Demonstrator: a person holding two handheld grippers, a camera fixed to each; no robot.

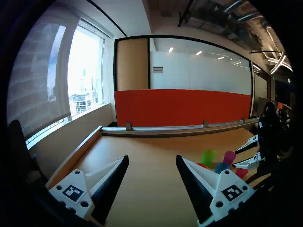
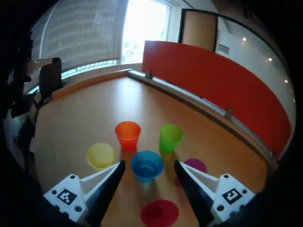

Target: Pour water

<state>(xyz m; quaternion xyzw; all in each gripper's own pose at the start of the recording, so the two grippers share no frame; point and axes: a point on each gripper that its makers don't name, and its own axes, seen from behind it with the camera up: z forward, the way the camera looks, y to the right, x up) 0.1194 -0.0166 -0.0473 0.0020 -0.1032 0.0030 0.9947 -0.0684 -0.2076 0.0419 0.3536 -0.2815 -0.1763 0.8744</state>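
- nearest in the right gripper view, the red cup (image 2: 159, 212) stands low between the two fingers, under the tool rather than in its grasp.
- the right gripper (image 2: 149, 162) has its tongs spread apart and holds nothing. the blue cup (image 2: 147, 165) stands upright just at the tips, with a sliver of desk (image 2: 87, 113) showing on either side of it, so neither finger presses on it.
- i'd judge the step in hand is lining up to take the blue cup. to do it well, keep the cup centred, go forward until the pads reach its wall below the rim, then close gently. a cup like this probably gives, and a hard squeeze could tip or slop it.
- the yellow cup (image 2: 100, 156) sits just beside the left finger. the purple cup (image 2: 197, 164) sits just beside the right finger and is partly hidden by it. either could get nudged if the approach drifts sideways.
- behind the blue cup, the orange cup (image 2: 127, 134) and green cup (image 2: 171, 137) stand upright near each other. either looks a fair target for the pour. i cannot tell whether any cup holds water.
- the left gripper (image 1: 152, 157) also has its tongs apart and empty, over bare desk and well apart from the cluster of cups off to its right. it would need to come across if it is to steady a receiving cup.
- farthest back are the red divider (image 2: 227, 83) along the desk edge and the bright window (image 2: 146, 30).
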